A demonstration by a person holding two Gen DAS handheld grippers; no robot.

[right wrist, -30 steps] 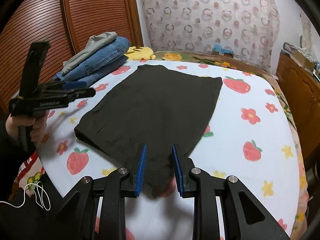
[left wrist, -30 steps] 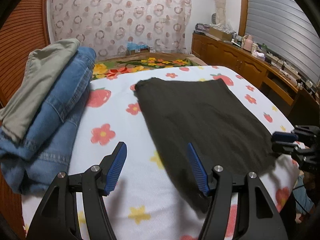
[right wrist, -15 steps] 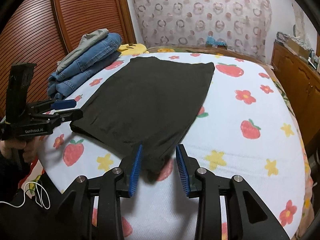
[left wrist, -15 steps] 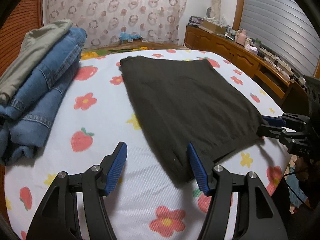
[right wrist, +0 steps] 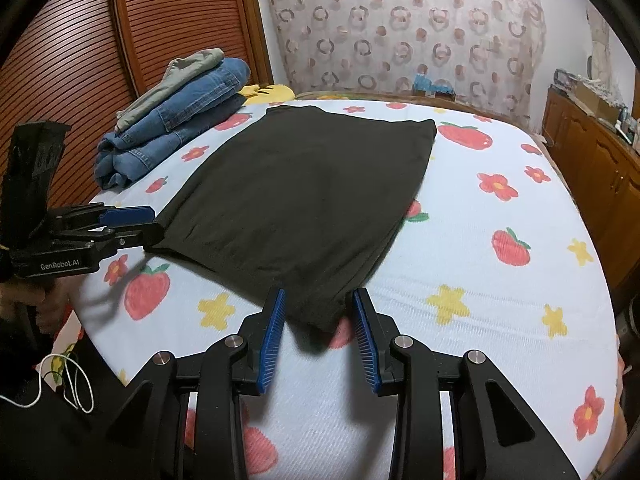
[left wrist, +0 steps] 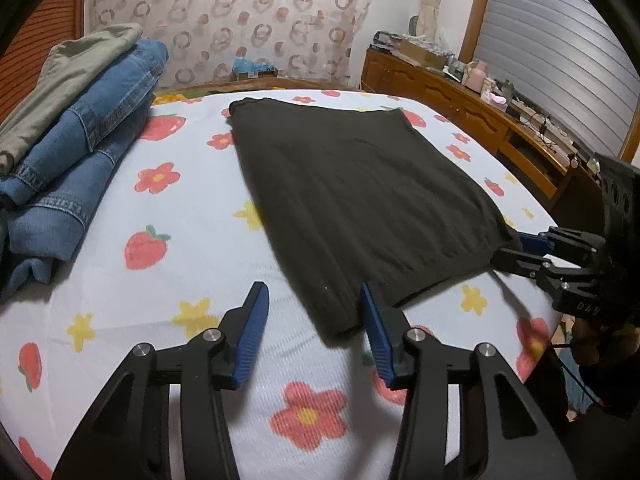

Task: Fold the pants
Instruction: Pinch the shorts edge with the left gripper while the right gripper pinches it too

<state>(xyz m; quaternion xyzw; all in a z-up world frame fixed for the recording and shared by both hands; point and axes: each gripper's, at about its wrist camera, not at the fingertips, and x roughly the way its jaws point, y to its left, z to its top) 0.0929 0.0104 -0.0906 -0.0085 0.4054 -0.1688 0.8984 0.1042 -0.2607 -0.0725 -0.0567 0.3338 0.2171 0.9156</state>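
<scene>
Bedspread [right wrist: 480,208]: right gripper [right wrist: 318,334] jaws wider than before

We're in a home bedroom: a bed [right wrist: 500,300] under a strawberry-and-flower sheet, folded jeans [right wrist: 176,120] stacked beside slatted wooden wardrobe doors [right wrist: 80,60], a patterned curtain [right wrist: 400,28], and a cluttered wooden sideboard [left wrist: 480,108], possibly a dresser.

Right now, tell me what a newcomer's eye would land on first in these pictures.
First, the dark folded pants spread flat in the middle of the strawberry-and-flower bedsheet. Next, the two open blue-padded claws at the near corners: the right claw straddles one corner, and the left claw hangs by the other. Then the stack of folded jeans by the slatted wooden door.
</scene>
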